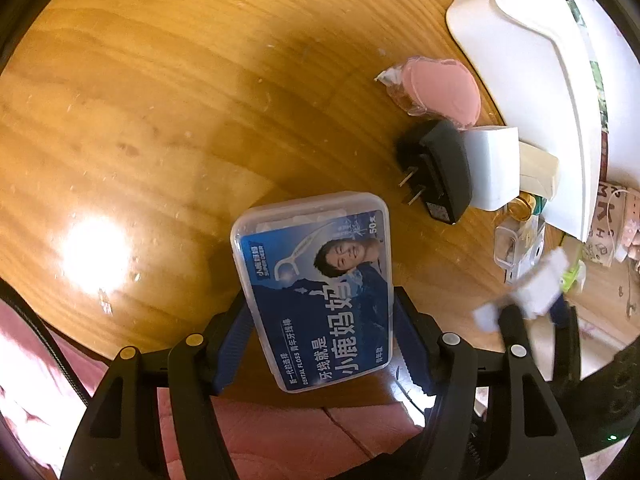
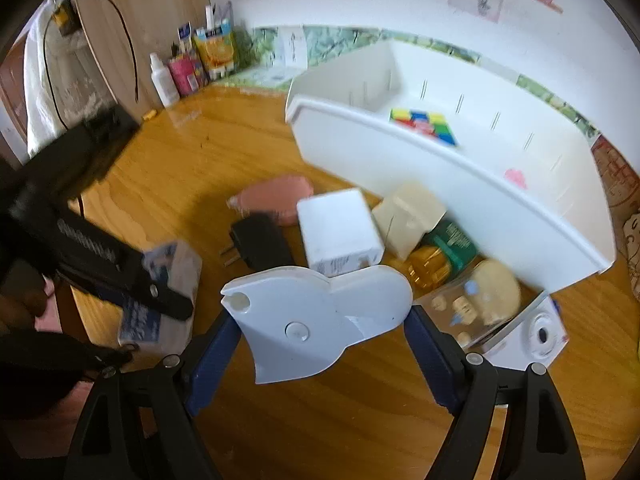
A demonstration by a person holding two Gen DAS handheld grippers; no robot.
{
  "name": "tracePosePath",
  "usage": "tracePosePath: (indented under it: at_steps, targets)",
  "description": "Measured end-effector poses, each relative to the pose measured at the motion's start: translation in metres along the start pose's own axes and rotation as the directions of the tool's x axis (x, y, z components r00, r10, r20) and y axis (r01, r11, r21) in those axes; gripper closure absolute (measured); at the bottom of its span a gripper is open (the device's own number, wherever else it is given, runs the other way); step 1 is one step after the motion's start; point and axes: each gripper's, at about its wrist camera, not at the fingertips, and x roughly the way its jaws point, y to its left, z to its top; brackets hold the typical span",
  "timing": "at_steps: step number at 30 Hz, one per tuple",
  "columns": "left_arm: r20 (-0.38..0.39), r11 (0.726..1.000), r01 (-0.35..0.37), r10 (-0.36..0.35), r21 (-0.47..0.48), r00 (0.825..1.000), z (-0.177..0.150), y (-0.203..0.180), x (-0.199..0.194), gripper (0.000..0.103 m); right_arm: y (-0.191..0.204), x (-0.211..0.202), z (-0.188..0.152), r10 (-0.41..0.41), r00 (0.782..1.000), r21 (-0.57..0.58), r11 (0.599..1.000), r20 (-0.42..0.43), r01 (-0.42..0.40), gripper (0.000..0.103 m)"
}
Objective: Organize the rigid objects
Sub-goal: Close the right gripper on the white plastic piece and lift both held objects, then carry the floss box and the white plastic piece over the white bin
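The left hand-held gripper [image 1: 324, 336] clamps a floss box [image 1: 316, 288] by its long sides, above the bench [image 1: 160, 120]; its lower corner hides behind the right pad. The right hand-held gripper [image 2: 320, 340] grips a pale blue-white shell [image 2: 316, 312] whose nature is hard to make out. Beyond lie a black plug [image 2: 260, 240], a white charger [image 2: 338, 232] and a blurred pink thing [image 2: 276, 196], close together. The white bin [image 2: 440, 172] holds a colourful cube [image 2: 424, 124], partly hidden by its wall.
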Motion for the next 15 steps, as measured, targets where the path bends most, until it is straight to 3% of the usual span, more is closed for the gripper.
tracePosePath:
  at_steps: [15]
  targets:
    - [0.146, 0.997, -0.073, 0.069, 0.016, 0.987, -0.013, -0.016, -0.066, 0.034, -0.021, -0.055, 0.033, 0.047, 0.979, 0.020, 0.998, 0.199, -0.052, 0.019]
